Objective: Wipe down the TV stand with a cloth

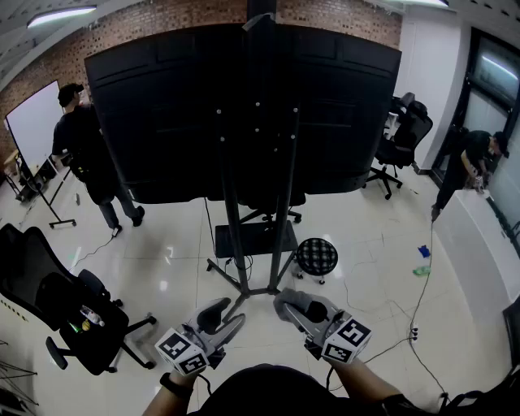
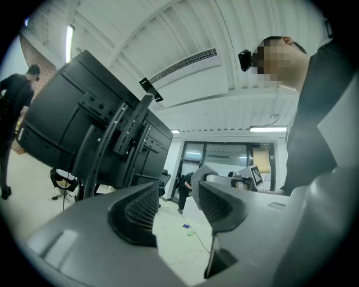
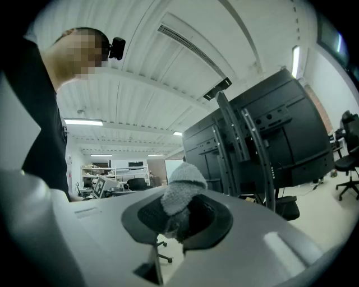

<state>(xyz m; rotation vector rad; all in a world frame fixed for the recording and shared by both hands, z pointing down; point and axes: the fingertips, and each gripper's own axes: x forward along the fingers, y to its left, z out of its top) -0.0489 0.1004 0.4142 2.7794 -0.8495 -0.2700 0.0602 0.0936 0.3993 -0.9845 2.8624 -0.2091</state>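
My right gripper (image 3: 178, 212) pinches the grey cloth (image 3: 180, 188). It looks soft, light and floppy, best held by its bunched middle. My left gripper (image 2: 177, 203) stands slightly parted and empty. The TV stand (image 1: 230, 219) is at twelve o'clock.

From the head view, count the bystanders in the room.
2: a standing person at left near the whiteboard, a bending person at far right. The screen may hide others.

Had a glossy pale floor (image 1: 162, 268), a brick wall (image 1: 162, 24) along the top, a whiteboard (image 1: 32, 122) at far left, and black office chairs at lower left (image 1: 57, 309) and upper right (image 1: 404, 134).
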